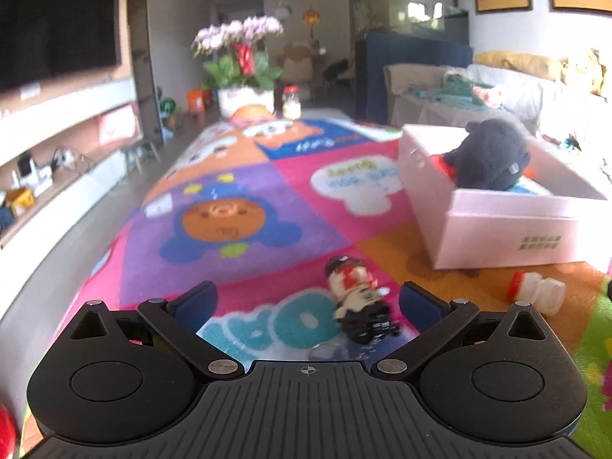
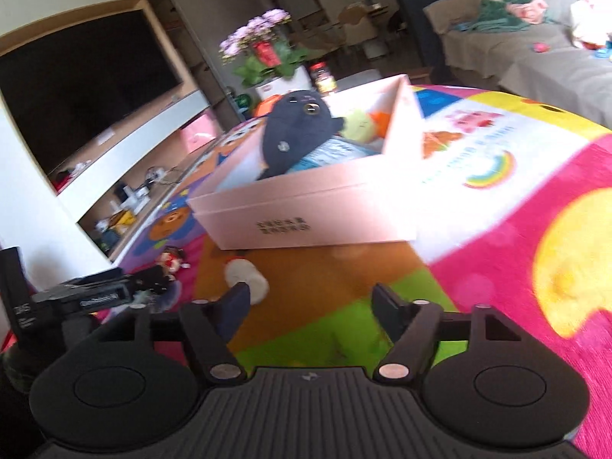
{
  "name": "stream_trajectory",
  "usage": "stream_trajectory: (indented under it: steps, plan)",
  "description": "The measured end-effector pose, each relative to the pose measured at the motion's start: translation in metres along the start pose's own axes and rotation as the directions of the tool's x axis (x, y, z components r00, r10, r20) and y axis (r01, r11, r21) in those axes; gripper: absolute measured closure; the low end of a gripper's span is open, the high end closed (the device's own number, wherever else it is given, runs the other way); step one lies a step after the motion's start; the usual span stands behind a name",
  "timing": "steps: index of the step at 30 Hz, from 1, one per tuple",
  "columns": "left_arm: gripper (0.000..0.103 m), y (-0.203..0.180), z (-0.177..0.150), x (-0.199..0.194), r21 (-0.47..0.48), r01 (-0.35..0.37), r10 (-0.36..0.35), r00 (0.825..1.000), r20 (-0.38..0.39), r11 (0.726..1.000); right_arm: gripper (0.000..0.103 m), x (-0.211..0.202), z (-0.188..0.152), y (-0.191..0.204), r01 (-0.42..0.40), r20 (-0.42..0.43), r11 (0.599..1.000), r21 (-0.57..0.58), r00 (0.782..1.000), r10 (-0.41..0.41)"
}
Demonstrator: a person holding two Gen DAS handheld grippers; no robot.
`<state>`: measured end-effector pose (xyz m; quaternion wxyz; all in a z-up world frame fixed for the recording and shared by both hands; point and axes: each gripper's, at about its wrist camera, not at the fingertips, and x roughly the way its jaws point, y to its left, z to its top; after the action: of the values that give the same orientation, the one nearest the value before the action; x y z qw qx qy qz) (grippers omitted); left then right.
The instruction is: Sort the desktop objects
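— While both claws hang over the blanket, what do you see of the toys?

— My left gripper [image 1: 306, 302] has its jaws spread wide with nothing between the blue pads. Just ahead of it, toward the right finger, a small figurine [image 1: 359, 302] lies on its side: hard and glossy, red and white on the upper body, black below, blurred in my feed. On my right gripper [image 2: 311, 300] the jaws are also apart and empty. A little white bottle with a red cap [image 2: 244, 273] lies on its side just beyond its left finger.

— And the box?

— A pale pink cardboard box [image 1: 497, 229], rectangular, open at the top, with small dark print on the near wall. It stands on the blanket beyond both toys. Inside sits a dark grey plush [image 2: 294, 130], soft and rounded, leaning against the wall; behind it a yellow-green and orange soft toy [image 2: 363, 124], over something light blue that I cannot identify.

— What is underneath?

— A fleecy blanket [image 1: 237, 191] in bright cartoon patches: pink, purple, orange, green, yellow, with a bear face and a rainbow.

— The room?

— A dark television [image 1: 57, 23] on the wall to my left, with cluttered shelves below. Pink orchids in a white pot [image 1: 241, 61] stand at the table's far end, a jar [image 1: 291, 101] beside them. A grey sofa [image 2: 535, 49] strewn with cloth lies to the right.
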<state>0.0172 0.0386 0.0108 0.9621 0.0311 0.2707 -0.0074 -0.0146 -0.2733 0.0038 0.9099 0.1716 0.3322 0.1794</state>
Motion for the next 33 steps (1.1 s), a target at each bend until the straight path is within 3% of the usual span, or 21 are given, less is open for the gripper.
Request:
stream_trajectory:
  steps: [3, 7, 8, 9, 10, 16, 17, 21, 23, 26, 30, 33]
  plan:
    - [0.000, -0.017, 0.004, -0.011, 0.039, 0.124, -0.124, 0.992, -0.003, 0.991, 0.012, 0.001, 0.000, 0.002, 0.025, 0.027, 1.000, -0.002, 0.999, -0.025]
    - [0.003, -0.050, 0.007, -0.021, 0.128, 0.284, -0.284, 0.959, -0.023, 0.950, 0.009, 0.005, 0.002, -0.004, 0.052, 0.039, 0.998, 0.035, 0.998, -0.053]
    - [0.011, -0.059, 0.008, -0.021, 0.151, 0.311, -0.309, 0.950, -0.032, 0.938, 0.007, 0.001, 0.002, -0.009, 0.054, 0.049, 0.997, 0.052, 0.997, -0.056]
    - [0.023, -0.067, 0.009, -0.019, 0.169, 0.330, -0.327, 0.944, -0.048, 0.929, 0.006, 0.000, 0.002, -0.012, 0.055, 0.062, 0.996, 0.071, 0.996, -0.059]
    - [0.027, -0.075, 0.011, -0.014, 0.177, 0.349, -0.342, 0.937, -0.072, 0.920, 0.005, -0.001, 0.002, -0.015, 0.057, 0.073, 0.994, 0.092, 0.995, -0.064]
    - [0.029, -0.094, 0.020, 0.017, 0.060, 0.418, -0.402, 0.898, -0.178, 0.907, 0.003, -0.004, 0.001, -0.025, 0.074, 0.101, 0.983, 0.167, 0.991, -0.091]
    - [0.031, -0.094, 0.021, 0.022, 0.055, 0.412, -0.396, 0.899, -0.188, 0.910, 0.002, -0.005, 0.001, -0.025, 0.075, 0.104, 0.983, 0.169, 0.990, -0.093]
    - [0.054, -0.102, 0.014, 0.026, 0.101, 0.399, -0.373, 0.905, -0.207, 0.912, 0.002, -0.007, 0.000, -0.025, 0.076, 0.107, 0.983, 0.170, 0.990, -0.095]
    - [0.054, -0.107, 0.012, 0.023, 0.150, 0.397, -0.367, 0.909, -0.196, 0.905, 0.002, -0.007, -0.001, -0.025, 0.076, 0.108, 0.982, 0.172, 0.990, -0.095]
    - [0.054, -0.117, 0.008, 0.009, 0.301, 0.342, -0.321, 0.940, -0.119, 0.890, 0.001, -0.008, -0.001, -0.025, 0.078, 0.111, 0.982, 0.174, 0.989, -0.098]
    - [0.054, -0.133, 0.000, -0.006, 0.501, 0.226, -0.260, 0.966, -0.004, 0.835, 0.000, -0.007, -0.001, -0.024, 0.083, 0.115, 0.981, 0.178, 0.988, -0.104]
    - [0.054, -0.146, -0.014, -0.009, 0.637, 0.142, -0.227, 0.972, 0.053, 0.758, 0.000, -0.008, -0.001, -0.025, 0.084, 0.115, 0.980, 0.179, 0.988, -0.105]
